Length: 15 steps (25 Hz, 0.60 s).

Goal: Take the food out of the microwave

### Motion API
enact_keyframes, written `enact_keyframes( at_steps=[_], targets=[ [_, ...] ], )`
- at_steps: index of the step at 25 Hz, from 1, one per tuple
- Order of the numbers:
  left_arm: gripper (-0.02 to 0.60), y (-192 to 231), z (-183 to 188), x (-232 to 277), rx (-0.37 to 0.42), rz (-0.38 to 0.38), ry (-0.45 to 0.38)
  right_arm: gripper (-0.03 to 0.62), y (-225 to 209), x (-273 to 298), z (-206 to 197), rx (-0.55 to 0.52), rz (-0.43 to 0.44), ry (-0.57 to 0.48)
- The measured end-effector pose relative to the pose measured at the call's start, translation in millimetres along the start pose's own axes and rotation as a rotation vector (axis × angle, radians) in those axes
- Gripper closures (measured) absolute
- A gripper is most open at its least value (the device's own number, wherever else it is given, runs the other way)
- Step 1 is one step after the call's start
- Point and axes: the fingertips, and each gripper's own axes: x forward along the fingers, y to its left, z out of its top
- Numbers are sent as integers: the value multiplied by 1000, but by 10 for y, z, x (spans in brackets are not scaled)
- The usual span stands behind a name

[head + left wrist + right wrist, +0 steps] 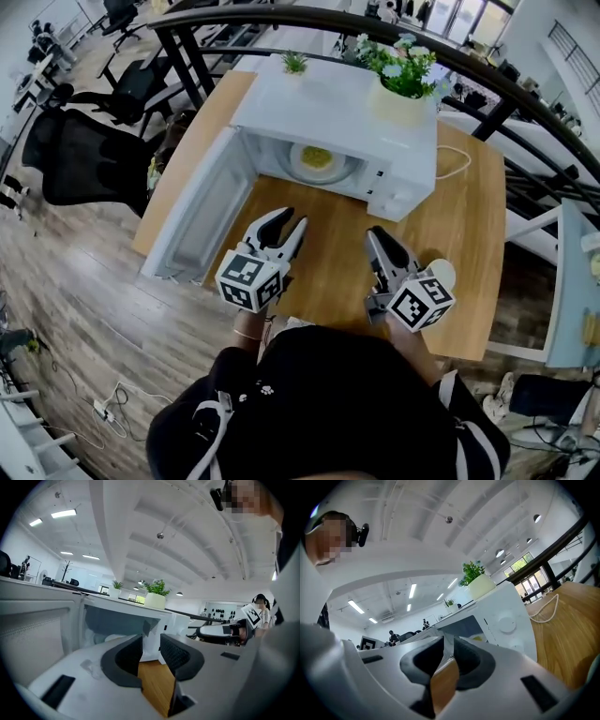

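A white microwave (337, 103) stands on the wooden table (328, 272) with its door (192, 220) swung fully open to the left. Inside on the turntable sits a white plate of yellow food (316, 159), whose yellow edge also shows in the right gripper view (477, 638). My left gripper (292, 221) hovers over the table just before the opening, jaws a little apart and empty (151, 646). My right gripper (375, 234) hangs level with it below the control panel, jaws almost together with nothing between them (448, 648). Both are well short of the plate.
A potted plant (403, 94) and a smaller plant (294, 64) stand on top of the microwave. Its cable (459, 164) loops on the table to the right. A white round object (441, 274) lies by my right gripper. Black chairs (84, 159) stand left, and a railing (487, 66) curves behind.
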Motion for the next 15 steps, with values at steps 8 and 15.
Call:
enact_keyframes(
  at_steps=[8,15],
  targets=[
    [462,460,50,190,44,-21,84,519,-1,415,45,-16,-55,-2],
    [438,775,182,432,64,-45,86,488,-52,713,92,-8,-100,-25]
  ],
)
